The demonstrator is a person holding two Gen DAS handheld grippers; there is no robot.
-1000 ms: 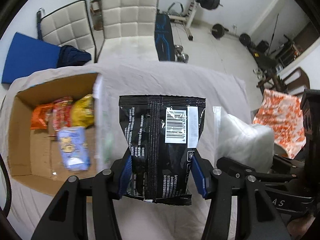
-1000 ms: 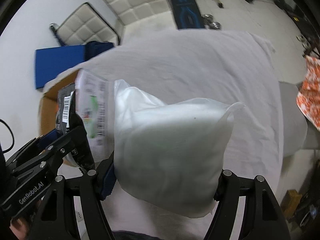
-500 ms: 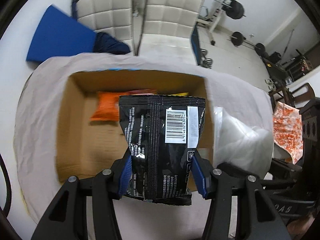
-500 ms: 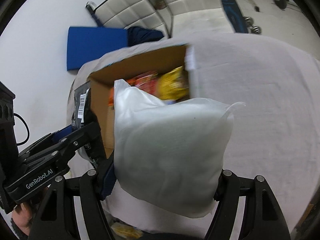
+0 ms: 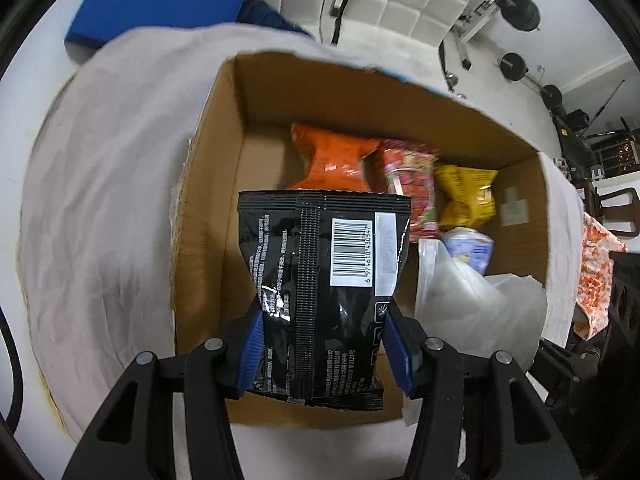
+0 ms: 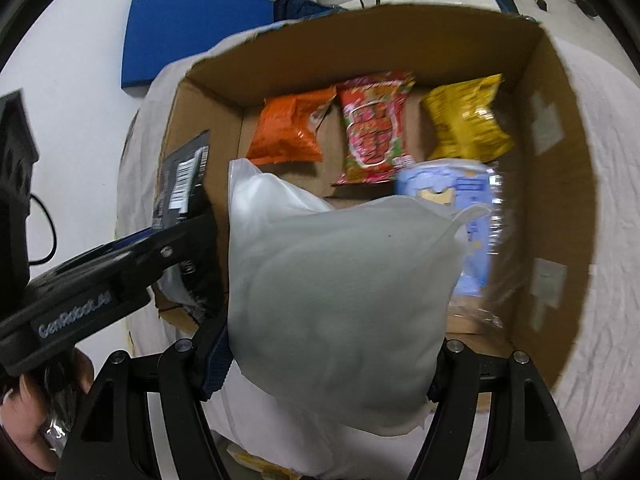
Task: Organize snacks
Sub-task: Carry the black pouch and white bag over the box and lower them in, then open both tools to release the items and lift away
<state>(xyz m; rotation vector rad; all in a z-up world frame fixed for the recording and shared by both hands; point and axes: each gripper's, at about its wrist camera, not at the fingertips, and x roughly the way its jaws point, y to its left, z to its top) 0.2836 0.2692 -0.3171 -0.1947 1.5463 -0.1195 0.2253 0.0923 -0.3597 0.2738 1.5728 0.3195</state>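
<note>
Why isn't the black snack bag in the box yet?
It is not in yet: the left gripper holds the black snack bag pinched over the cardboard box. Four snack packs already lie on the box floor.

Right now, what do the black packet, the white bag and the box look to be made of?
Black packet: glossy plastic film, likely; glare, crimped seam.
White bag: matte, frosted plastic, perhaps; soft and puffy.
Box: brown cardboard, dull, with ragged edges.

In the cardboard box (image 6: 568,184) on the cloth-covered counter (image 6: 612,288), three snack bags (image 6: 372,132) lie side by side along the far wall, a fourth packet (image 6: 472,216) before them.
</note>
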